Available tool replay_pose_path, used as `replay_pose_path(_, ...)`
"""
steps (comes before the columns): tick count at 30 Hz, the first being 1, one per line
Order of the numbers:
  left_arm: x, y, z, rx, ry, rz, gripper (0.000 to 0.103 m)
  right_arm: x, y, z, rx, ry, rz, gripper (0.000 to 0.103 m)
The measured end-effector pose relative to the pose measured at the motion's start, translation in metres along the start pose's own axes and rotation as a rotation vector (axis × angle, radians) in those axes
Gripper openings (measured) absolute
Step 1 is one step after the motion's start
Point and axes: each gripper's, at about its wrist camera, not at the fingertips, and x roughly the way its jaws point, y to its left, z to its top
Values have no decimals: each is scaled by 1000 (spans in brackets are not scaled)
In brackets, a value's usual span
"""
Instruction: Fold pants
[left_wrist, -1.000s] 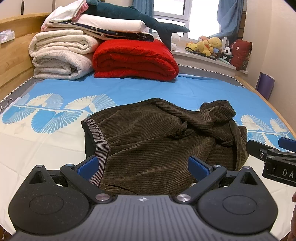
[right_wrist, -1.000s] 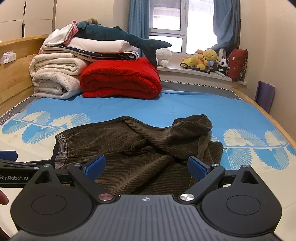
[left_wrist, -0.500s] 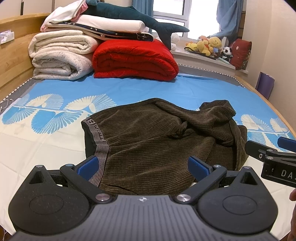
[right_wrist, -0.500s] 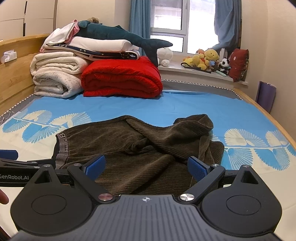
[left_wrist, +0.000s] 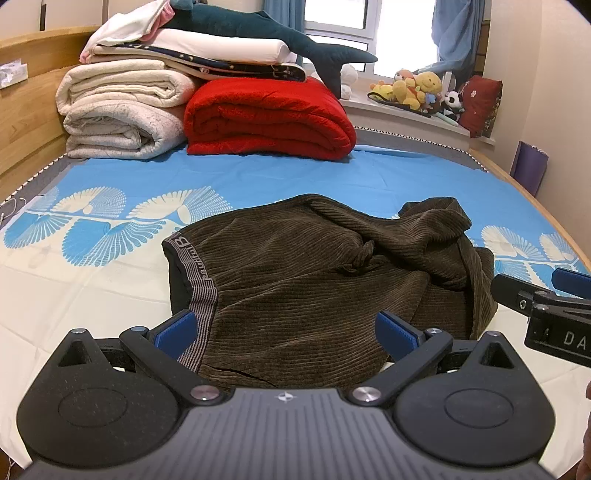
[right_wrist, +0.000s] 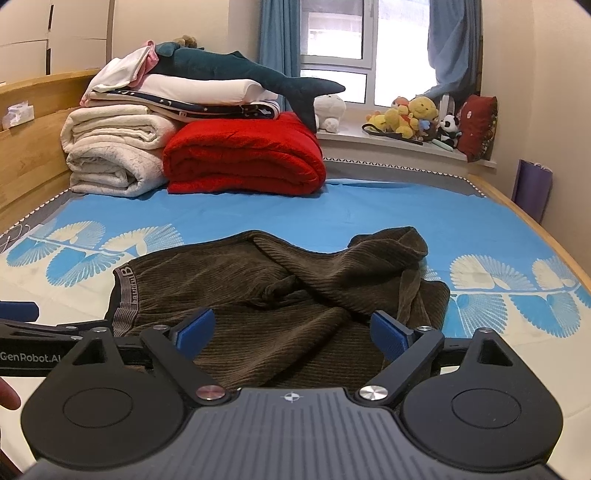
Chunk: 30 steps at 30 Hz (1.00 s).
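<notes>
Your brown corduroy pants (left_wrist: 325, 273) lie in a rumpled heap on the bed (left_wrist: 258, 177), directly ahead of both tools and close in. Their long axis runs across your view: the striped waistband (left_wrist: 197, 280) sits at the left end, and the legs are bunched and twisted over one another toward the right, rising in a hump (right_wrist: 388, 247) at the far right.

Your left gripper (left_wrist: 286, 328) is spread wide and holds nothing; its left blue pad (left_wrist: 173, 330) sits just in front of the near end of the waistband, so this hand is the nearer one to that end. Your right gripper (right_wrist: 293, 330) is likewise wide apart and empty, hanging over the near edge of the cloth with its right pad (right_wrist: 388, 336) close to the crumpled leg fabric.

Folding has not yet begun, by the look of it: the legs need drawing out straight first. Expect to take the waistband with your left and the tangled leg end with your right, pulling apart along that left-to-right line. The thick corduroy will likely drag on the sheet rather than slide.
</notes>
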Motion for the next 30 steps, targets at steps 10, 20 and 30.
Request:
replay_pose_path(10, -6, 27, 34, 63, -10, -89, 18, -19, -21, 14, -67, -191, -66, 50)
replay_pose_path(20, 89, 140, 59, -73, 180, -83, 15, 34, -153, 40, 137, -143, -204, 51)
replay_pose_path(30, 182, 191, 12, -313, 443, -68, 24, 175, -162, 8, 159, 206, -144, 57)
